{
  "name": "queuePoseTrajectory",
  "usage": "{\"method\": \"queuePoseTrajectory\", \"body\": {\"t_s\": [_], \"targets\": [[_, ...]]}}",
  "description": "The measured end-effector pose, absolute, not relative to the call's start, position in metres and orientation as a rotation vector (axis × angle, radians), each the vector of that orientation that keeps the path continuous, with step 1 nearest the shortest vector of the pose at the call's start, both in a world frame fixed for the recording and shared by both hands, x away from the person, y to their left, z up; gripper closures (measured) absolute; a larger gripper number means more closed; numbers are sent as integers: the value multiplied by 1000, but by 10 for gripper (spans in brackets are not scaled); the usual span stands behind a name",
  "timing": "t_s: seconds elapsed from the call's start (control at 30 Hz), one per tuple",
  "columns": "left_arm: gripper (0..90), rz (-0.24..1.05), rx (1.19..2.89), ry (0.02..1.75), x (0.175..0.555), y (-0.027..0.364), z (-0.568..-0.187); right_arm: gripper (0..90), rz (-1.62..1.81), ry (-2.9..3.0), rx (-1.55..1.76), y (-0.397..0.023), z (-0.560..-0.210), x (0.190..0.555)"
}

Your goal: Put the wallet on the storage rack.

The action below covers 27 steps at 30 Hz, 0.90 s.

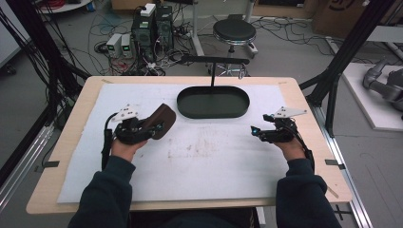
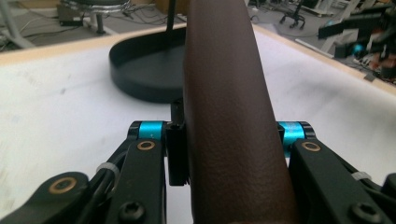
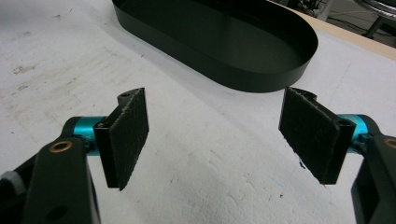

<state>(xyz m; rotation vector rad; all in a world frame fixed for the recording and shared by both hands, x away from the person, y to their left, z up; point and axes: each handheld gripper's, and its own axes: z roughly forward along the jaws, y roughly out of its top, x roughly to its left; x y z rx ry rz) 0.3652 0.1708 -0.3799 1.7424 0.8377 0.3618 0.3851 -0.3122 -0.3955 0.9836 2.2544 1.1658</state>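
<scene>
A dark brown, leather-textured case [image 1: 162, 120] is clamped between the jaws of my left gripper [image 1: 153, 129], above the white mat at the left. In the left gripper view the case [image 2: 229, 107] stands up between the two pads, and my left gripper [image 2: 229, 140] is shut on it. My right gripper [image 1: 255, 131] hovers at the right of the mat. Its black pads [image 3: 126, 135] stand wide apart with nothing between them, so my right gripper [image 3: 217, 135] is open. A black oval tray [image 1: 214, 114] lies beyond both grippers, near the table's far edge.
A thin black post [image 1: 212, 73] with a horizontal bar rises from behind the tray [image 3: 261, 81]. The white mat [image 1: 199, 161] covers most of the wooden table. Behind the table are a stool [image 1: 234, 31], computer towers [image 1: 153, 26] and floor cables.
</scene>
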Motion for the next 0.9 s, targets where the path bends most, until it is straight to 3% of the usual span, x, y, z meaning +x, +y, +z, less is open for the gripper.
{"method": "queuePoseTrajectory", "body": {"t_s": [0.4, 0.9], "targets": [[640, 324, 1806, 793, 439, 113, -350, 246, 1211, 2243, 1000, -318, -396, 388], [639, 240, 1852, 836, 510, 51, -374, 246, 1247, 2233, 1003, -321, -396, 390]]}}
